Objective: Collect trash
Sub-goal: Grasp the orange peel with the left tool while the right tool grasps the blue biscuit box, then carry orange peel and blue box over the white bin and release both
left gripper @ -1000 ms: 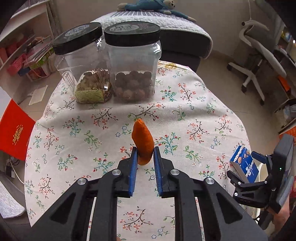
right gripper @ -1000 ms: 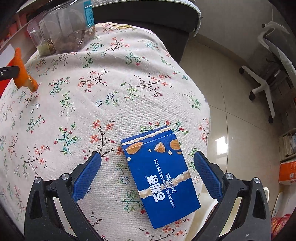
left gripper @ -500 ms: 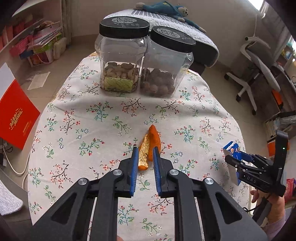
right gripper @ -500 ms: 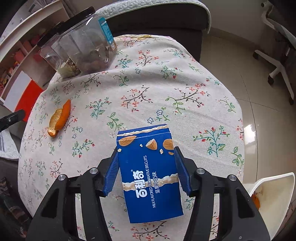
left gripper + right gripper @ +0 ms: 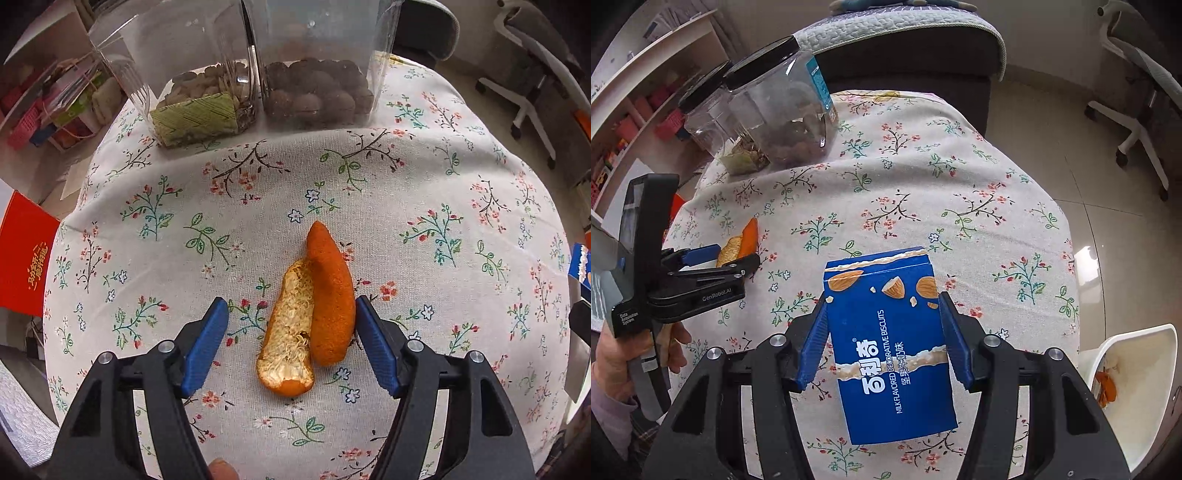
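Note:
An orange peel [image 5: 314, 314], in two curled pieces, lies on the floral tablecloth [image 5: 406, 206]. My left gripper [image 5: 291, 339] is open with its blue pads on either side of the peel, low over the cloth; the right pad touches the peel. The peel also shows in the right wrist view [image 5: 738, 243], between the left gripper's fingers [image 5: 701, 254]. My right gripper [image 5: 882, 339] is shut on a blue biscuit box [image 5: 890, 343] and holds it above the table's right side.
Two clear jars with black lids [image 5: 768, 110] stand at the table's far edge; their bases show in the left wrist view [image 5: 258, 85]. A white bin [image 5: 1137, 384] with orange scraps inside stands beyond the table's right edge. A red box [image 5: 22, 258] stands left; an office chair [image 5: 1137, 110] is far right.
My left gripper dropped down to the cloth and opened, releasing the peel onto the table. My right gripper closed on the biscuit box and lifted it.

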The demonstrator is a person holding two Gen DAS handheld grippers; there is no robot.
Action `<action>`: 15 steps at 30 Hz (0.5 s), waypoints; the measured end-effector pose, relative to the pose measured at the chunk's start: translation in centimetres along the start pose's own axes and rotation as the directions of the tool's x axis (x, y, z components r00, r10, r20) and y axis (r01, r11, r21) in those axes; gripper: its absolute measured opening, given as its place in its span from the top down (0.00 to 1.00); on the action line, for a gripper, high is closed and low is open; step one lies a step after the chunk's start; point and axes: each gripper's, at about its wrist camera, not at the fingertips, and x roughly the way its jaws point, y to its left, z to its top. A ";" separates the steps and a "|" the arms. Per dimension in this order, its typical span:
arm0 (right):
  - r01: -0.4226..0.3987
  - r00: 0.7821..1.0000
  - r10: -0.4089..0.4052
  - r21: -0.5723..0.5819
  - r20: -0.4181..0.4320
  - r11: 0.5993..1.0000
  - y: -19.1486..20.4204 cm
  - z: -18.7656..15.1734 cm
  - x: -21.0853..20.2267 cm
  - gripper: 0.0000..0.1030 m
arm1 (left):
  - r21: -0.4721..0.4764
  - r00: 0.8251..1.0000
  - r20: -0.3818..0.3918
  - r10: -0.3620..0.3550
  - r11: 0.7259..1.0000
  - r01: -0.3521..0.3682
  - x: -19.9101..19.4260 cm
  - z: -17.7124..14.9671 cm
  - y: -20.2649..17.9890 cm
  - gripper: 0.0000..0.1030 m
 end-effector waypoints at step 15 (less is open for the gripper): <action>-0.094 0.983 0.105 -0.080 0.150 0.992 5.5 0.7 -4.7 0.48 | -0.193 0.973 0.231 0.015 0.981 0.031 -9.9 -0.7 4.4 0.85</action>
